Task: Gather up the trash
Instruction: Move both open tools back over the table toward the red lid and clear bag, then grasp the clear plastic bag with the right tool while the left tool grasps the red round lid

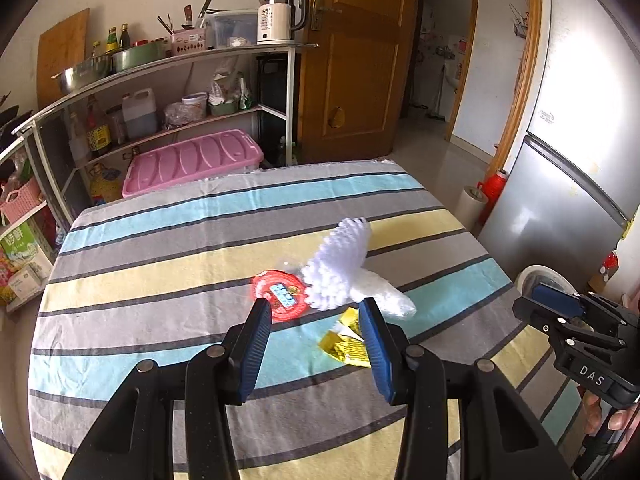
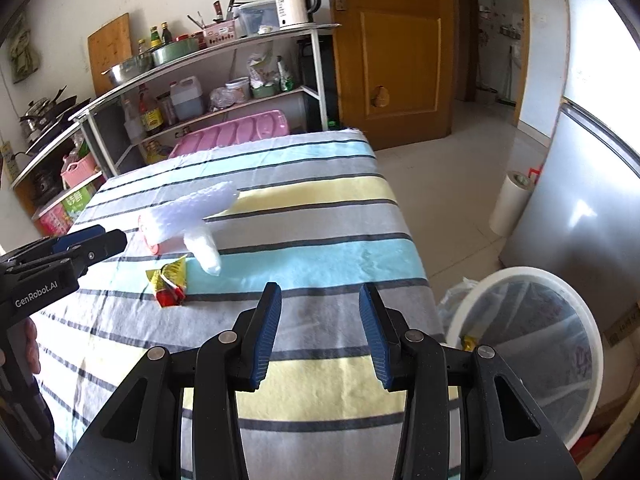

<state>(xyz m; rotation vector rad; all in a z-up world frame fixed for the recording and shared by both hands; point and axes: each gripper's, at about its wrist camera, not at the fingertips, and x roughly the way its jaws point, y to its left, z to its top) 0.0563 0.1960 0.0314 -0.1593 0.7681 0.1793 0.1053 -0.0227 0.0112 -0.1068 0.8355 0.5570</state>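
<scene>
Right wrist: white bin (image 2: 592, 360) just beside striped table (image 2: 320, 248) edge.

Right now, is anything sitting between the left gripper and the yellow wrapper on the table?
Nothing visible blocks it. The left gripper is open just above the striped cloth, and the yellow wrapper lies bare right past its fingertips. The white foam netting and red lid sit just beyond, close enough to brush.
</scene>
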